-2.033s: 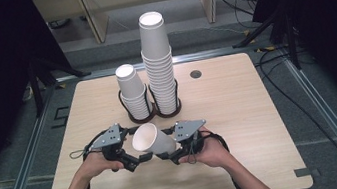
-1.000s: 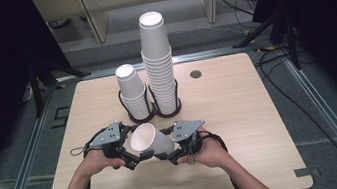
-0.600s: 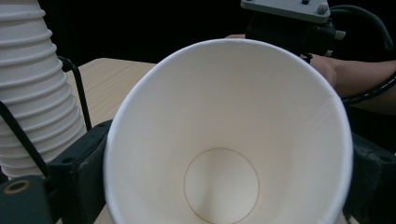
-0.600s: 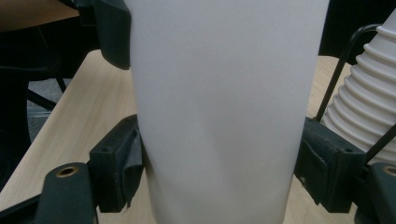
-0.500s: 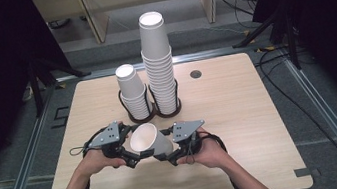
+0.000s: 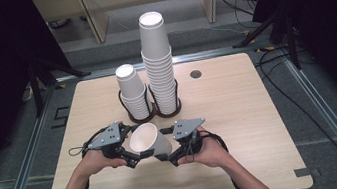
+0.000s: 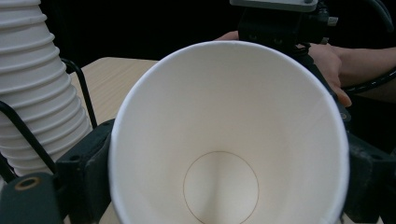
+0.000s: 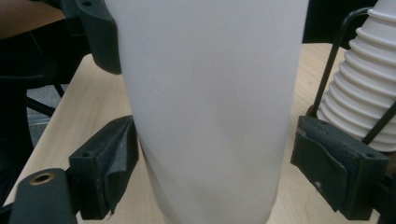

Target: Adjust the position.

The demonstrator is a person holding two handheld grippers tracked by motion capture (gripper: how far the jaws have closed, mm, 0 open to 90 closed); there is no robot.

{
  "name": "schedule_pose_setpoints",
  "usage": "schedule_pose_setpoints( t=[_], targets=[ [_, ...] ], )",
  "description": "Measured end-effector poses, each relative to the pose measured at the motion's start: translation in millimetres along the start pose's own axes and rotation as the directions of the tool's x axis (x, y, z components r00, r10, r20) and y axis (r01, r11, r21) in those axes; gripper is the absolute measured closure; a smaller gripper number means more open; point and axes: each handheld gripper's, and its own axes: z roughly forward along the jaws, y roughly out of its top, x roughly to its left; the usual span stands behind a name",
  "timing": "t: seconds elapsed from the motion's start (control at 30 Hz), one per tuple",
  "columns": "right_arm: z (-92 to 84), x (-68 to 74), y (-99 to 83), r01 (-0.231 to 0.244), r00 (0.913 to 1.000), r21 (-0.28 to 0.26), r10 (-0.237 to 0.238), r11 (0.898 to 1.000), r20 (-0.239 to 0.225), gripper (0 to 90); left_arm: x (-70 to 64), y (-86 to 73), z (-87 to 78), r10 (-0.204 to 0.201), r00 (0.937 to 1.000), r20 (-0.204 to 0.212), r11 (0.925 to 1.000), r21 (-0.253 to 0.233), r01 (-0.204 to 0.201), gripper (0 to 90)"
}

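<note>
Saw a white paper cup lying on its side in the air, just over the near middle of a light wood table, mouth turned left and toward the near edge. Found two stacks of the same cups farther back on the table, a short stack on the left and a tall stack just beside it on the right, each standing in a black wire holder. Noticed a small dark round hole in the far part of the tabletop. Saw grey floor around the table, dark curtains on both sides, and black cables on the floor to the right.

Came in from the near edge with both forearms, hands low and close together. Pointed the left gripper to the right and the right gripper to the left, tips facing each other.

Had the cup's rim between the left fingers, which had just been closing and pressed on both sides of it. Had the cup's lower wall between the right fingers, clamped on it too.
</note>
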Motion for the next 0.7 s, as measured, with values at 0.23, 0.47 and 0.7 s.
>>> schedule_pose_setpoints(
  t=[0.23,0.47,0.7],
  targets=[
    [-5.0,-0.5,0.3,-0.008,0.9999,0.006,0.008,1.0,0.011,15.2,-1.8,2.4,-1.8,0.022,0.9995,-0.025,0.9997,0.015,-0.021,10.6],
    [-8.7,1.9,0.6,0.001,0.9999,0.019,-0.001,1.0,0.01,15.2,-2.3,5.6,-2.9,0.041,0.9985,-0.037,0.999,0.018,-0.04,11.1],
    [-14.8,2.3,-0.8,0.003,0.9999,0.034,-0.004,0.999,0.012,15.2,-3.1,6.2,-2.4,0.05,0.9976,-0.047,0.9986,0.02,-0.049,11.4]
  ],
)
